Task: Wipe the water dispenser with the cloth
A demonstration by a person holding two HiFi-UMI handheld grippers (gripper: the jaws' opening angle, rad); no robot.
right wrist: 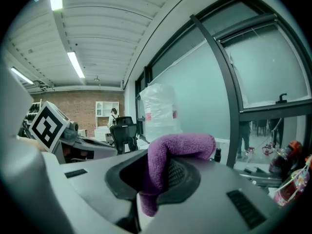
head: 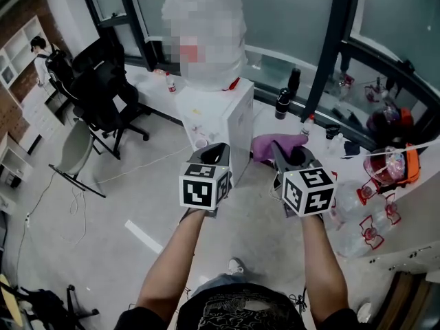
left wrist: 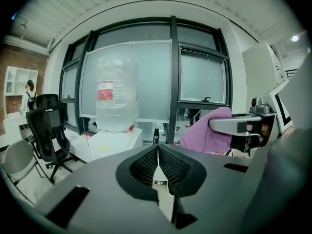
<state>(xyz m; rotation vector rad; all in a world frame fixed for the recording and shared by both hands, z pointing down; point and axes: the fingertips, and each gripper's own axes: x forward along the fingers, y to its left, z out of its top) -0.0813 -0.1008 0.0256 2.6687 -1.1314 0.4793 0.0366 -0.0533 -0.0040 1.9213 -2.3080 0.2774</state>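
Note:
The white water dispenser [head: 218, 119] stands ahead of me with a large clear bottle [head: 204, 36] on top; it also shows in the left gripper view [left wrist: 111, 143] and far off in the right gripper view [right wrist: 157, 113]. My right gripper [head: 283, 150] is shut on a purple cloth [head: 275, 145], which drapes over its jaws [right wrist: 168, 167]. That cloth [left wrist: 207, 133] appears at the right of the left gripper view. My left gripper [head: 218, 150] is shut with nothing in it, its pads [left wrist: 146, 165] pressed together. Both grippers hover short of the dispenser.
A black office chair [head: 103, 91] stands left of the dispenser, a grey chair [head: 72, 153] nearer me. Bottles [head: 284, 102] and clutter line the window ledge [head: 357, 150] at the right. A person [head: 40, 50] stands by white shelves at far left.

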